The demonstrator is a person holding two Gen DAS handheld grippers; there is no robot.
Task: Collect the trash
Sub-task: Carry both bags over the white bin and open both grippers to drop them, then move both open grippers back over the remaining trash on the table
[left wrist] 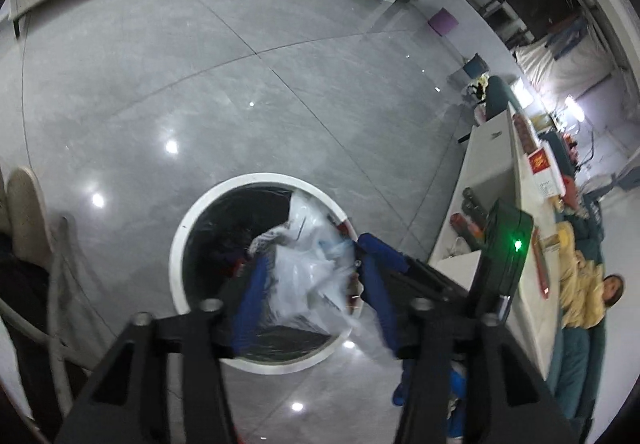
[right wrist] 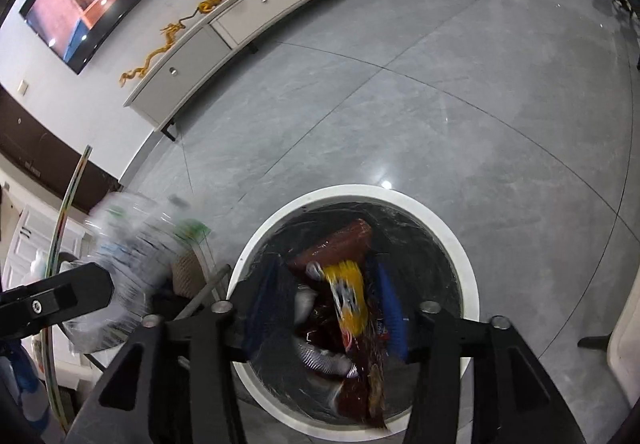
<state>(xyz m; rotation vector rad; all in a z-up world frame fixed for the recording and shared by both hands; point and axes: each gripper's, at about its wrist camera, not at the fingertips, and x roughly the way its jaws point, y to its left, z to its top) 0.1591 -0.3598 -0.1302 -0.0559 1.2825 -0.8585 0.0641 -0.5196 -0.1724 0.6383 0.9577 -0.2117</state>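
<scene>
Both grippers hang over a round white-rimmed trash bin (left wrist: 176, 244) lined with a black bag, standing on grey floor tiles (left wrist: 200, 84); the left gripper (left wrist: 308, 272) has its blue-padded fingers (left wrist: 252, 292) set apart with a crumpled clear plastic bag (left wrist: 304, 268) between them — whether the pads actually press it cannot be told, since the plastic is blurred; the bag lies over the bin's right half. In the right wrist view the right gripper (right wrist: 328, 296) is spread wide above the bin (right wrist: 468, 264); a yellow and red snack wrapper (right wrist: 348, 296) sits between the fingers, above a brown-red packet (right wrist: 340, 244) inside — contact with the pads is unclear. At the left a blurred clear plastic bottle (right wrist: 132, 256) shows beside the other gripper's black body.
</scene>
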